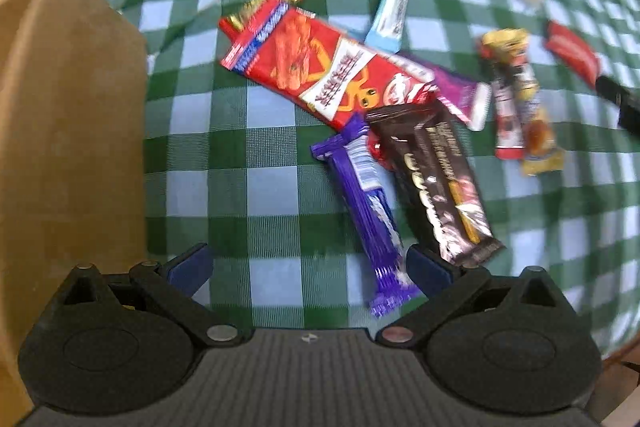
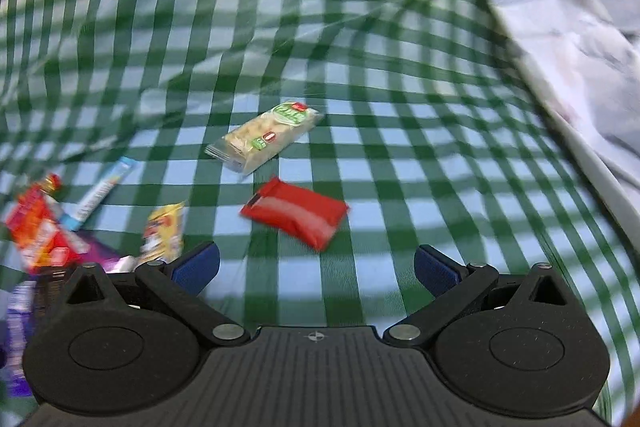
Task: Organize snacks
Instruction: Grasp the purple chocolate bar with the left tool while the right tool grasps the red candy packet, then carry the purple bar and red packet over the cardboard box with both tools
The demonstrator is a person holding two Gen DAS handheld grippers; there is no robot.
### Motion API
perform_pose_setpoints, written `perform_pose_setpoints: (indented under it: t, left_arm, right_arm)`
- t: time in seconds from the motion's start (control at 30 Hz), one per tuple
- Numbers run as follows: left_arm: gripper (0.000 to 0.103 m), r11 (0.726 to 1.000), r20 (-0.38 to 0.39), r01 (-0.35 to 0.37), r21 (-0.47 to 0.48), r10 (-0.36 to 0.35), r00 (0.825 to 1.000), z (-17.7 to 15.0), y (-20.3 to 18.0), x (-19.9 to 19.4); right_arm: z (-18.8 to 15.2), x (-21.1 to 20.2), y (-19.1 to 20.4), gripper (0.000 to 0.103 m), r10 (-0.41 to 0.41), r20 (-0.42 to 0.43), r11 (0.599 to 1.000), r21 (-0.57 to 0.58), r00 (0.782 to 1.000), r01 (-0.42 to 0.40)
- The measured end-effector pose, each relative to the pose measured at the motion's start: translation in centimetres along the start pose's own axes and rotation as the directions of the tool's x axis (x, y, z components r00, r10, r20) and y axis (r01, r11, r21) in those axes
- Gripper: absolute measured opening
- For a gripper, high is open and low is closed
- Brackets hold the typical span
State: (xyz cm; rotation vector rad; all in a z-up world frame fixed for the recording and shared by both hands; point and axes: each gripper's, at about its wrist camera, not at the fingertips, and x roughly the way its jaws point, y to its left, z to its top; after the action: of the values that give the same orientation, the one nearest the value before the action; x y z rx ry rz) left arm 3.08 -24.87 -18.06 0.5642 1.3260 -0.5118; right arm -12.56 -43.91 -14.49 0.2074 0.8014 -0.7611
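Left gripper [image 1: 306, 269] spread wide, nothing pinched — poised low over the glossy purple foil chocolate bar [image 1: 366, 215], probably for a lengthwise grab. Touching it on the right, a dark brown wrapper [image 1: 438, 183]; above, a long red biscuit pack [image 1: 320, 65]. Tan cardboard box [image 1: 68, 131] just left, likely the destination. Right gripper [image 2: 316, 267] likewise spread and bare, facing a small red pouch [image 2: 296, 213] and clear cracker packet [image 2: 266, 137] on green-checked cloth [image 2: 400, 187].
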Motion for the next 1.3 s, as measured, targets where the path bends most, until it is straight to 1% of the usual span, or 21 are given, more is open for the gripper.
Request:
perform_pose_setpoints:
  t: [0.1, 0.13, 0.2, 0.23, 0.27, 0.3, 0.33, 0.47, 0.53, 0.57, 0.6, 0.63, 0.67, 0.7, 0.73, 0.83, 0.93, 1.07, 1.17, 1.23, 1.3]
  left_arm:
    - [0.103, 1.0, -0.031, -0.021, 0.016, 0.022, 0.999, 0.4, 0.1, 2.4]
    - [0.103, 1.0, -0.038, -0.006, 0.013, 0.006, 0.999, 0.3, 0.4, 3.0]
    - [0.103, 0.999, -0.042, 0.036, -0.026, -0.037, 0.998, 0.4, 1.3, 3.4]
    - [0.103, 0.999, -0.045, 0.044, -0.027, -0.045, 0.998, 0.5, 1.5, 3.5]
    - [0.103, 0.999, -0.05, 0.048, -0.025, -0.049, 0.998, 0.5, 1.6, 3.7]
    - [0.103, 0.999, -0.053, 0.046, -0.025, -0.048, 0.997, 0.5, 1.6, 3.7]
    - [0.103, 0.999, -0.056, 0.043, -0.024, -0.044, 0.997, 0.5, 1.5, 3.8]
    - [0.103, 0.999, -0.073, 0.033, -0.025, -0.035, 0.997, 1.3, 1.3, 4.0]
    - [0.097, 0.999, -0.059, 0.038, -0.021, -0.04, 0.997, 1.3, 1.3, 3.5]
    - [0.084, 0.999, -0.034, 0.042, -0.022, -0.042, 0.999, 1.2, 1.2, 2.8]
    - [0.059, 0.999, -0.006, 0.045, -0.017, -0.045, 0.999, 1.1, 1.2, 2.1]
    - [0.039, 0.998, 0.013, 0.055, -0.003, -0.055, 0.998, 1.0, 1.1, 1.4]
    - [0.016, 0.997, 0.015, 0.077, 0.009, -0.077, 0.997, 1.1, 1.0, 1.0]
    - [0.015, 0.995, 0.007, 0.101, 0.002, -0.101, 0.995, 1.1, 1.1, 0.7]
    - [0.015, 0.994, 0.008, 0.111, -0.006, -0.111, 0.994, 1.1, 1.2, 0.4]
    - [0.015, 0.993, 0.055, 0.121, 0.016, -0.122, 0.991, 0.3, 1.4, -1.4]
    - [0.015, 0.988, 0.098, 0.154, 0.03, -0.156, 0.983, -1.0, 1.9, -4.2]
    - [0.015, 0.978, 0.153, 0.2, 0.055, -0.206, 0.966, -4.0, 3.2, -8.7]
    - [0.015, 0.972, 0.203, 0.22, 0.08, -0.232, 0.951, -6.9, 5.0, -12.2]
    - [0.015, 0.972, 0.231, 0.217, 0.088, -0.232, 0.945, -8.7, 6.0, -14.3]
    - [0.015, 0.975, 0.255, 0.206, 0.085, -0.221, 0.941, -10.9, 7.9, -16.1]
  right_arm:
    - [1.1, 4.1, 0.1, 0.103, 0.022, -0.022, 0.997, -0.07, 1.0, -0.024]
    - [1.4, 5.4, 0.1, 0.103, 0.035, -0.028, 0.995, -0.088, 0.999, -0.037]
    - [1.9, 7.9, 0.0, 0.103, 0.052, -0.055, 0.991, -0.118, 0.997, -0.058]
    - [2.1, 9.0, -0.1, 0.103, 0.058, -0.065, 0.991, -0.12, 0.996, -0.065]
    - [2.1, 9.8, -0.2, 0.102, 0.078, -0.085, 0.991, -0.106, 0.993, -0.086]
    - [2.1, 10.2, -0.7, 0.103, 0.12, -0.08, 0.99, -0.063, 0.99, -0.125]
    - [2.2, 10.6, -1.2, 0.103, 0.135, -0.072, 0.99, -0.03, 0.988, -0.137]
    - [2.3, 10.6, -1.1, 0.103, 0.126, -0.042, 0.991, -0.046, 0.991, -0.128]
    - [2.0, 10.2, -1.2, 0.102, 0.129, -0.035, 0.99, -0.05, 0.991, -0.13]
    - [1.8, 10.0, -1.2, 0.101, 0.126, -0.035, 0.991, -0.045, 0.991, -0.127]
    - [1.7, 9.5, -1.2, 0.09, 0.127, -0.03, 0.991, -0.04, 0.991, -0.128]
    - [1.6, 8.9, -1.0, 0.068, 0.131, -0.018, 0.99, -0.045, 0.991, -0.132]
    - [1.5, 8.2, -0.7, 0.052, 0.133, -0.009, 0.99, -0.052, 0.991, -0.133]
    - [1.6, 7.8, -0.5, 0.045, 0.127, -0.011, 0.991, -0.048, 0.992, -0.128]
    - [1.5, 7.4, -0.3, 0.043, 0.122, -0.025, 0.992, -0.039, 0.992, -0.123]
    - [1.3, 6.0, 0.3, 0.041, 0.098, -0.019, 0.994, -0.043, 0.995, -0.099]
    - [1.7, 3.0, -0.1, 0.041, 0.085, 0.043, 0.996, 0.013, 0.995, -0.086]
    - [2.1, -3.0, -0.4, 0.041, 0.073, 0.124, 0.992, 0.091, 0.99, -0.085]
    - [1.7, -8.3, 0.4, 0.041, 0.089, 0.177, 0.988, 0.109, 0.98, -0.109]
    - [1.1, -12.0, 1.7, 0.041, 0.109, 0.21, 0.985, 0.106, 0.972, -0.133]
    - [0.1, -15.6, 3.5, 0.041, 0.148, 0.233, 0.978, 0.109, 0.961, -0.177]
